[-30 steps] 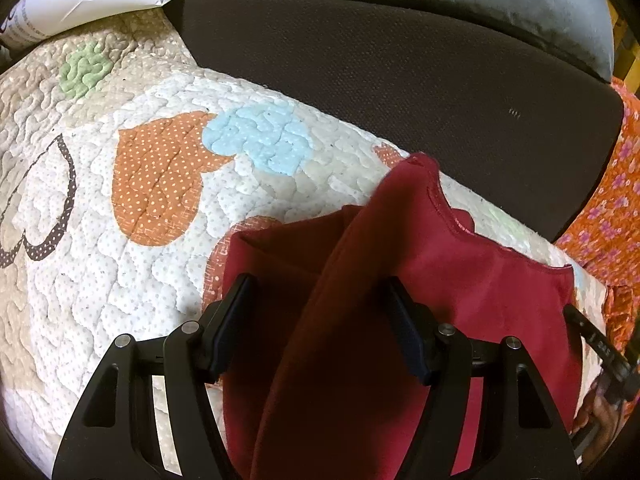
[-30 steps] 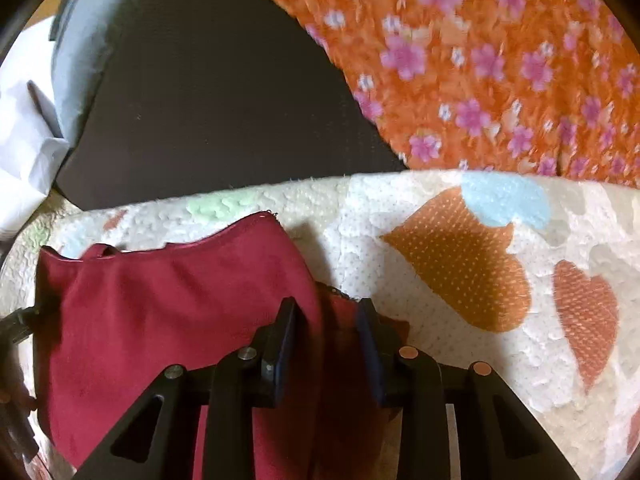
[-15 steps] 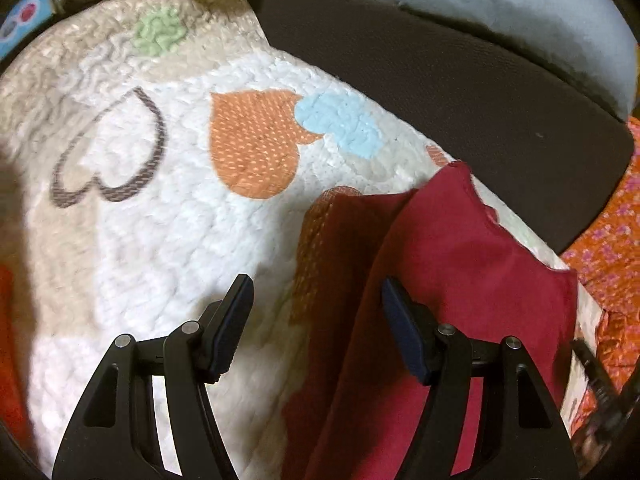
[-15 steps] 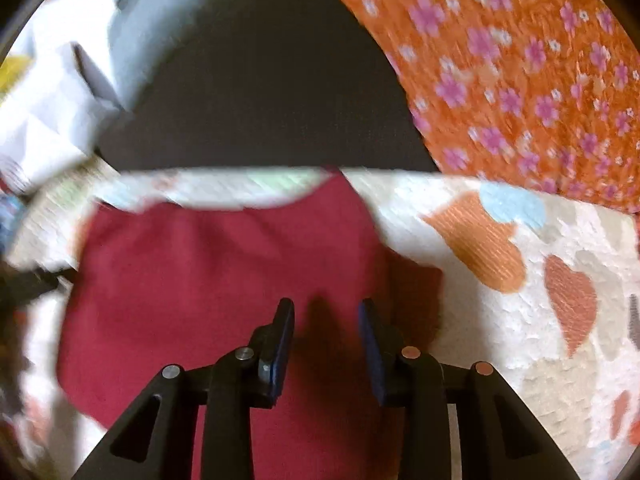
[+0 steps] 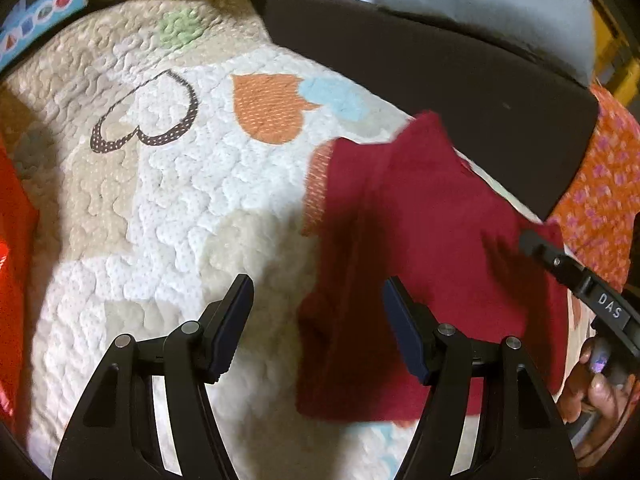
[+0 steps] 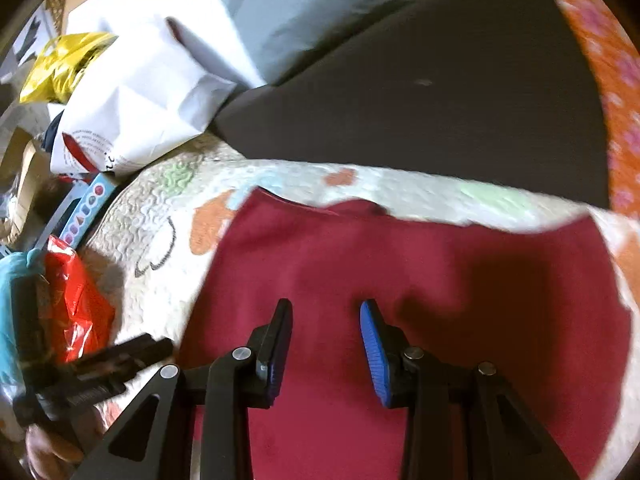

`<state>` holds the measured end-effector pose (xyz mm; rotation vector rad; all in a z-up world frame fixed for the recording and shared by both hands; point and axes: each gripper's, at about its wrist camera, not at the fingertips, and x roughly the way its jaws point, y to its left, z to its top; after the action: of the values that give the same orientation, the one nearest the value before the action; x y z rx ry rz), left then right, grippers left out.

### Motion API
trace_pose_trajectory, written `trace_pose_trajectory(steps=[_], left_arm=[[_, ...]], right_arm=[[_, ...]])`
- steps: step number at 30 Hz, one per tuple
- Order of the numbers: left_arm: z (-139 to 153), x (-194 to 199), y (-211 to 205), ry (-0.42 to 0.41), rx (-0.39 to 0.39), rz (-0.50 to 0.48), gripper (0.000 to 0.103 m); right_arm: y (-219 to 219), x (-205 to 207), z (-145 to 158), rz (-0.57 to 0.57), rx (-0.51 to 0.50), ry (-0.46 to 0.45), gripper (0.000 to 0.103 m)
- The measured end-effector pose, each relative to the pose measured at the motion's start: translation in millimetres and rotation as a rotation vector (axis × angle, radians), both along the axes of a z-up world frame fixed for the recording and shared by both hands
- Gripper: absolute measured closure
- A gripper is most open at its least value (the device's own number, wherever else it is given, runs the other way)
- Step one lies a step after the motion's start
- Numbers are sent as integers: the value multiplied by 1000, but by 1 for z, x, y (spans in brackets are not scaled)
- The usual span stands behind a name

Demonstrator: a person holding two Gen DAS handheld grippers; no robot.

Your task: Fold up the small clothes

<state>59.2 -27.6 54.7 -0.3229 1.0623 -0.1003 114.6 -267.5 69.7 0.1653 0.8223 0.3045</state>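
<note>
Left gripper: jaws wide apart, nothing between them; a second ago they straddled the red cloth, now they hang over bare quilt with the cloth off to the right.
Right gripper: jaws partly apart and empty, above the middle of the garment; a second ago they sat at its right edge.
Maroon garment: lies spread flat on the heart-patterned quilt, where earlier it was bunched in a raised fold; its near edge is cut off by the frame.
Hard to make out: both views are smeared by motion, so the garment's hem and neckline are unclear; the person's hand shows only in part at the frame edge.
Surroundings: dark cushion behind the quilt, orange floral fabric to the right, red plastic bag and white bag to the left; their contents are not visible.
</note>
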Motion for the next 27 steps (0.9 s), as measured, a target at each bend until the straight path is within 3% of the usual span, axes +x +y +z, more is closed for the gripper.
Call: trace_pose_trajectory(steps=[4,9,12,19,22,27], left_arm=[[-11,17,15,28,-119,21,36],[-21,30,5,49,-101,-30,36],[-31,38,1,68,-122,-30,33],[-35,44,-16,10,-119,-18,13],[-36,47,-29,-13,-112,-53,12],[-39,52,-46,-15,-171,-126,17]], right_arm=[[30,39,-5,4,6,0,70],[50,89,-42,-31,0,91,70],[54,91,-41,-39,-9,58,70],[3,37,-21,-11,72,58,70],[-30,9,-20,-35,74,51,70],[-76,-18,-27,-82,115,43,70]])
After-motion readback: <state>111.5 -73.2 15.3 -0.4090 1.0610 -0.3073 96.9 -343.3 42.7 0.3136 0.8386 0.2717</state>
